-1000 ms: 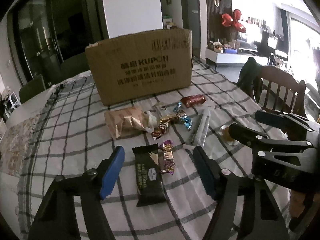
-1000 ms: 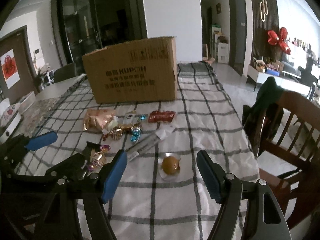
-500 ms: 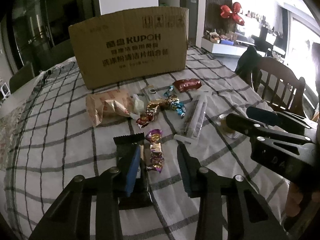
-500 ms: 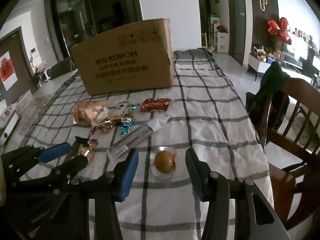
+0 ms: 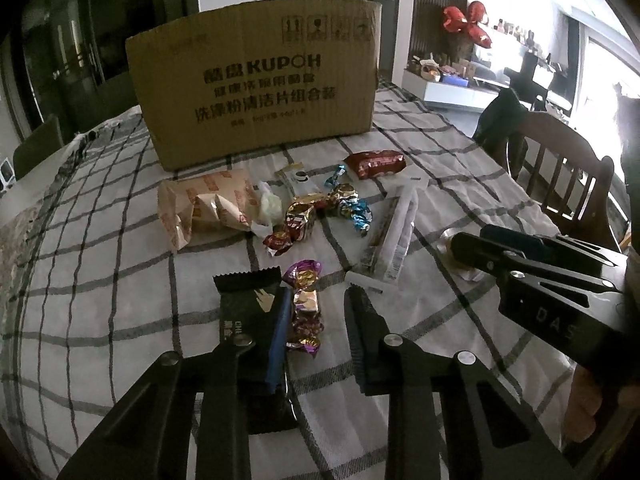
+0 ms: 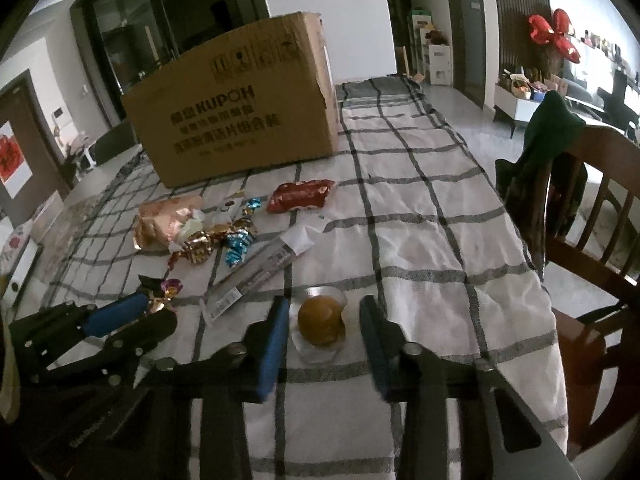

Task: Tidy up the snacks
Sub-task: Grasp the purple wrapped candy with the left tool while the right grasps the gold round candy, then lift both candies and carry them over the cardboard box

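- Our left gripper [image 5: 316,332] sits low over the checked tablecloth [image 5: 120,280], its fingers parted with a gap between them; the purple-and-gold candies [image 5: 306,308] lie in that gap, nearer the left finger, and we cannot tell whether either pad touches them.
- The black snack bar [image 5: 248,320] lies just left of those candies, partly under our left finger.
- Our right gripper [image 6: 324,340] is also parted, its fingers on either side of the round golden pastry in clear wrap [image 6: 320,322], with a gap showing on both sides.
- Beyond the pastry, a long clear-wrapped stick pack [image 6: 260,272] lies slantwise.
- Further out lies a cluster of gold and blue foil candies [image 5: 328,212], with a tan snack bag [image 5: 204,208] to its left and a red packet [image 5: 374,163] behind it to the right.
- The cardboard box [image 5: 256,80] stands upright behind all the snacks.
- A wooden chair [image 6: 580,208] draped with a dark garment stands at the table's right edge.
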A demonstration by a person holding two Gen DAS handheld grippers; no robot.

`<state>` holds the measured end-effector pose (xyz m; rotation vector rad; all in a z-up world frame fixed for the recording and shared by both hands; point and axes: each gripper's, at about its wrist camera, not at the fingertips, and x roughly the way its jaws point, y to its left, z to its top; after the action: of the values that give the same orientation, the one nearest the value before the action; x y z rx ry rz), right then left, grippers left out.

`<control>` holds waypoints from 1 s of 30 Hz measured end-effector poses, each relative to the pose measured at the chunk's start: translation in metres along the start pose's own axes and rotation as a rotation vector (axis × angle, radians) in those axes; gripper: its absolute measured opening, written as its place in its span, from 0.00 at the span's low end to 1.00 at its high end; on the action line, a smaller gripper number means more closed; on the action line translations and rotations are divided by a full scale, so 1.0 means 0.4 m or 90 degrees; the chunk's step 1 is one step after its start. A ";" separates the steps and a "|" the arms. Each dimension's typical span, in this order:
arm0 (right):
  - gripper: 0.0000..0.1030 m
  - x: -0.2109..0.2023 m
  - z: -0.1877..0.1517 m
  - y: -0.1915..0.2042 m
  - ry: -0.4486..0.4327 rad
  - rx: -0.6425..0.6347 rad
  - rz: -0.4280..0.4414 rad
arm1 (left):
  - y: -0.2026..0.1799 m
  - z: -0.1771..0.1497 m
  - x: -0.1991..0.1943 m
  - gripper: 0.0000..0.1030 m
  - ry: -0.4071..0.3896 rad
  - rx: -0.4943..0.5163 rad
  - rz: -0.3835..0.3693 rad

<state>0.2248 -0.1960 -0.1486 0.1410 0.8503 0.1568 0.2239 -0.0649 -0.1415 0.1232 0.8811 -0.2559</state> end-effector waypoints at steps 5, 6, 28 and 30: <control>0.27 0.005 -0.002 0.005 0.003 -0.006 0.000 | 0.006 -0.002 0.009 0.19 0.007 -0.003 0.001; 0.26 0.007 -0.003 0.007 0.005 -0.008 0.001 | 0.007 -0.003 0.011 0.18 0.010 -0.006 0.002; 0.26 -0.117 0.021 0.049 -0.057 -0.021 0.011 | 0.009 0.026 -0.127 0.16 -0.055 -0.032 -0.018; 0.26 -0.142 0.027 0.056 -0.070 -0.022 0.012 | 0.011 0.031 -0.148 0.16 -0.065 -0.033 -0.020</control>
<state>0.1943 -0.1859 -0.0958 0.1242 0.7362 0.1796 0.1982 -0.0531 -0.0878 0.0478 0.7883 -0.2660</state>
